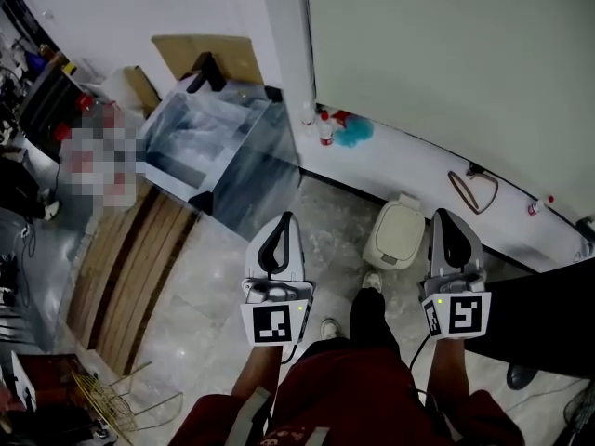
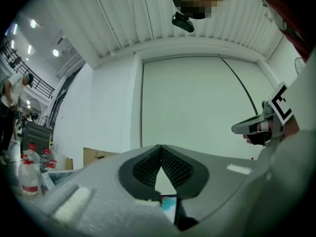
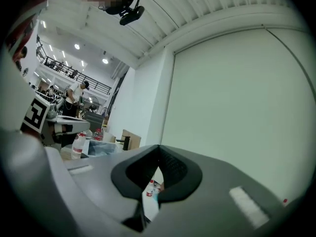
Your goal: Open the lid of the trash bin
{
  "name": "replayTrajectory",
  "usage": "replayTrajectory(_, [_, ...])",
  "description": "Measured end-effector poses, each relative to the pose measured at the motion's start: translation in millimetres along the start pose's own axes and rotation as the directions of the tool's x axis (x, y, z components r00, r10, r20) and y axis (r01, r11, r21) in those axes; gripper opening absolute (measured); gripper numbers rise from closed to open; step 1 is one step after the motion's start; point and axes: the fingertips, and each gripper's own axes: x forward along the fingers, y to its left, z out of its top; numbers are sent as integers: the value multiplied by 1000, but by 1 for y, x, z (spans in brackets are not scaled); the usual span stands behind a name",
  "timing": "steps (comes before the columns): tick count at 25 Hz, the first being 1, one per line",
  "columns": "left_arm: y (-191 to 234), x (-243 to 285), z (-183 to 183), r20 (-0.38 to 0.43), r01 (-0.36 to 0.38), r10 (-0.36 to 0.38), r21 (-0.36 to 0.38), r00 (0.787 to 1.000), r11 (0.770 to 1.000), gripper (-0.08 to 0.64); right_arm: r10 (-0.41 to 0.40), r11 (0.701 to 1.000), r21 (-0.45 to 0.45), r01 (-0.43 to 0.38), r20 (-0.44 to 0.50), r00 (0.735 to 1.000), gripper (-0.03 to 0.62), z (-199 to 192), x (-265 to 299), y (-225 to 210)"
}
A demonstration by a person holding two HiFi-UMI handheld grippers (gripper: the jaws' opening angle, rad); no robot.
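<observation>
The trash bin (image 1: 395, 235) is a small cream bin on the floor near the wall, between the two grippers, with its lid down. My left gripper (image 1: 285, 217) hangs to its left and above it, jaws together on nothing. My right gripper (image 1: 443, 214) hangs to its right, also shut and empty. In the left gripper view the left gripper (image 2: 159, 149) points at the pale wall, its jaws meeting at the tip. The right gripper (image 3: 159, 149) looks the same in the right gripper view. Neither gripper view shows the bin.
A clear plastic box (image 1: 228, 151) stands at the back left beside wooden planks (image 1: 130, 258). Bottles (image 1: 324, 130) and a blue cloth (image 1: 354, 133) lie along the wall base, with a cable loop (image 1: 474, 189) further right. The person's shoe (image 1: 372, 282) is just before the bin.
</observation>
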Motion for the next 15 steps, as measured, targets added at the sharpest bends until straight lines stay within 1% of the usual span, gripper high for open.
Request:
replayTrajectory(3, [-8, 12, -12, 2, 19, -19, 4, 1000, 1000, 5, -8, 1000, 16, 8, -24, 1000, 0, -19, 7, -8])
replayTrajectory(7, [-21, 25, -34, -38, 27, -27, 9, 999, 1000, 5, -16, 999, 46, 18, -49, 999, 0, -44, 13, -18])
replayTrajectory(12, [-43, 42, -65, -73, 63, -63, -9, 995, 998, 5, -6, 997, 71, 16, -131, 991, 0, -90, 20, -27])
replayTrajectory(15, [-54, 50, -87, -96, 89, -91, -15, 991, 996, 5, 17, 994, 112, 3, -175, 984, 0, -122, 26, -27])
